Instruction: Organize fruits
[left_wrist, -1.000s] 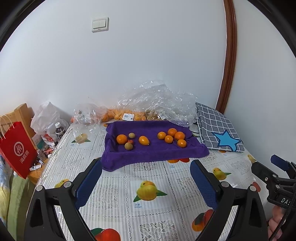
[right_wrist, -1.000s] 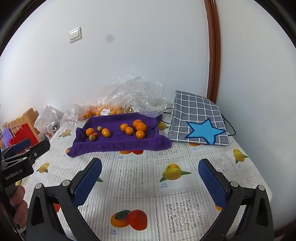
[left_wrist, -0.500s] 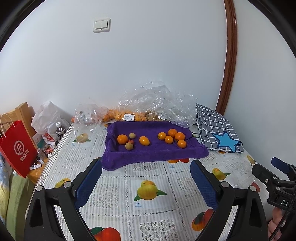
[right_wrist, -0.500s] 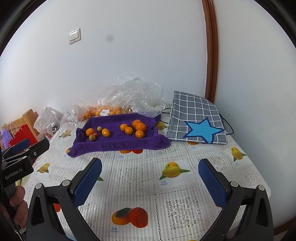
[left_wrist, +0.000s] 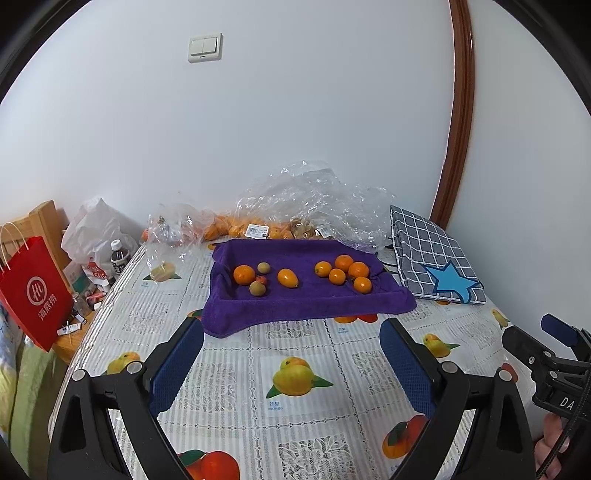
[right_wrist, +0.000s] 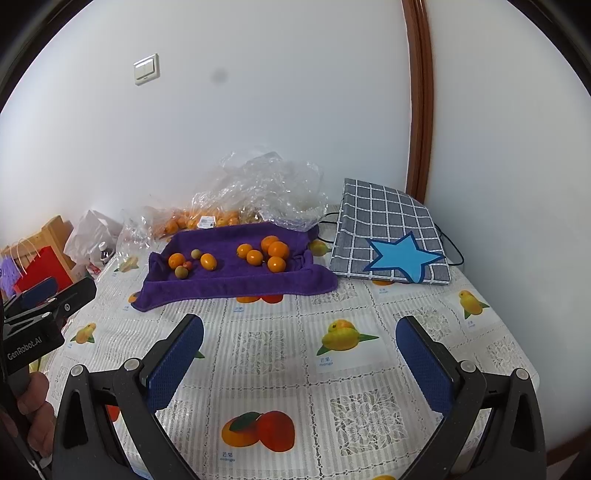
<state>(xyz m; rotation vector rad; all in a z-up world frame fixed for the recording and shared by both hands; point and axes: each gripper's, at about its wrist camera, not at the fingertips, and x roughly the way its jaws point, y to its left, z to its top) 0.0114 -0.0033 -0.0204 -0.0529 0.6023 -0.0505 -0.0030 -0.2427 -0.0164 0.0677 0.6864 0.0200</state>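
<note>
A purple towel (left_wrist: 306, 299) (right_wrist: 236, 280) lies across the far half of the table. On its right sits a cluster of several small oranges (left_wrist: 345, 271) (right_wrist: 271, 251). On its left lie one orange (left_wrist: 244, 274) (right_wrist: 176, 260), an oval orange fruit (left_wrist: 287, 277) (right_wrist: 208, 261), two small brownish-green fruits (left_wrist: 257, 287) (right_wrist: 181, 271) and a tiny red one. My left gripper (left_wrist: 291, 358) hovers open over the printed tablecloth, short of the towel. My right gripper (right_wrist: 299, 354) hangs open too, nothing between its fingers.
Clear plastic bags (left_wrist: 314, 199) with more oranges lie behind the towel by the wall. A checked grey bag with a blue star (right_wrist: 391, 236) lies at the right. A red paper bag (left_wrist: 35, 291), a bottle and clutter stand off the table's left edge.
Both views have drifted slightly; the scene sits a little lower and farther. No fruit moved and both grippers stay open.
</note>
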